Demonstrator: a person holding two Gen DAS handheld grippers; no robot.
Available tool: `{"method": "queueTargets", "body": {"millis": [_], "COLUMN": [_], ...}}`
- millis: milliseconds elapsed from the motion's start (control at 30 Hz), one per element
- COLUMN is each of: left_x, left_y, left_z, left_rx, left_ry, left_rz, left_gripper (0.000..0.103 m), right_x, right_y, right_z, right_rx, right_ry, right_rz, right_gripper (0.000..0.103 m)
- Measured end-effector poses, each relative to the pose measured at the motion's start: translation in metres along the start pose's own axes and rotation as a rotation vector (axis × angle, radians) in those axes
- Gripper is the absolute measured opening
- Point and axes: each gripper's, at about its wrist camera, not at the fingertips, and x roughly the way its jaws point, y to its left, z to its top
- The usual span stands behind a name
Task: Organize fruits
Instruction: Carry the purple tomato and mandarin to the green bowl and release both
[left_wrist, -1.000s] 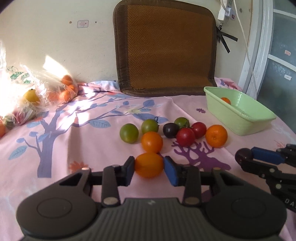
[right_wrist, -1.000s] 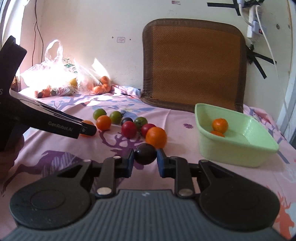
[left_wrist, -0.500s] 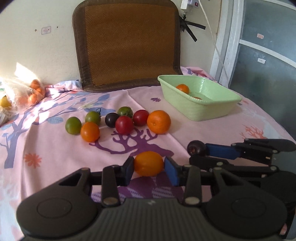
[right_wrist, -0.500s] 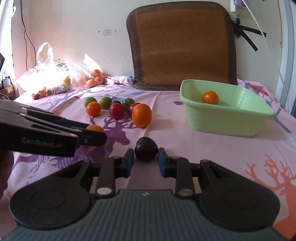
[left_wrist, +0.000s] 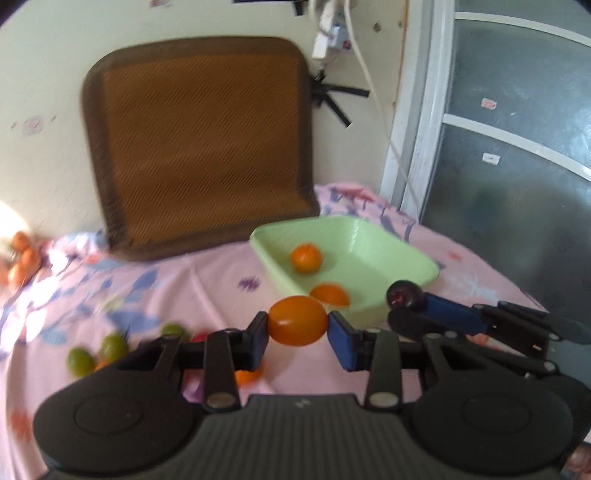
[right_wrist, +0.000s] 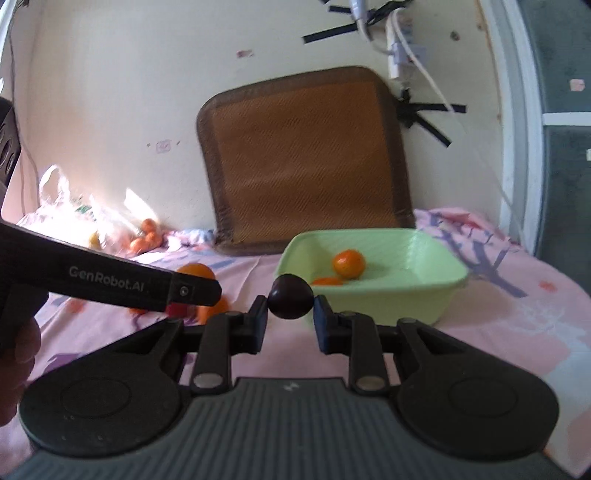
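Observation:
My left gripper (left_wrist: 297, 325) is shut on an orange fruit (left_wrist: 297, 320) and holds it in the air just short of the green basin (left_wrist: 384, 254). My right gripper (right_wrist: 290, 303) is shut on a dark purple fruit (right_wrist: 290, 301), also raised in front of the basin (right_wrist: 424, 284). The basin holds two orange fruits (left_wrist: 306, 257) (left_wrist: 330, 294). In the left wrist view the right gripper with its dark fruit (left_wrist: 405, 294) is at the right. In the right wrist view the left gripper's finger (right_wrist: 110, 277) crosses the left side.
Green fruits (left_wrist: 79, 361) and other loose fruits lie on the pink cloth (left_wrist: 207, 280) at lower left. A brown cushion (left_wrist: 199, 140) leans on the wall behind. A plastic bag of oranges (right_wrist: 140, 236) sits at the far left. A glass door (left_wrist: 517, 147) is at right.
Both grippers have lifted their fruits off the cloth and moved closer to the green basin. The loose fruits now lie lower left and behind.

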Motion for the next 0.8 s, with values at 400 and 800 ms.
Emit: {"method": "queueTargets", "body": {"millis": [400, 800], "left_x": [0.105, 0.052], "left_y": [-0.024, -0.005], "left_z": [0.035, 0.030], "left_rx": [-0.031, -0.075], "left_ry": [0.101, 0.018], "left_rz": [-0.066, -0.082], "left_gripper": [0.037, 0.054], "right_x": [0.041, 0.036], "right_y": [-0.068, -0.078], "right_z": [0.008, 0.005], "right_rx": [0.047, 0.111], "right_ry": [-0.001, -0.060], "right_rz": [-0.173, -0.155], "right_gripper": [0.031, 0.035]}}
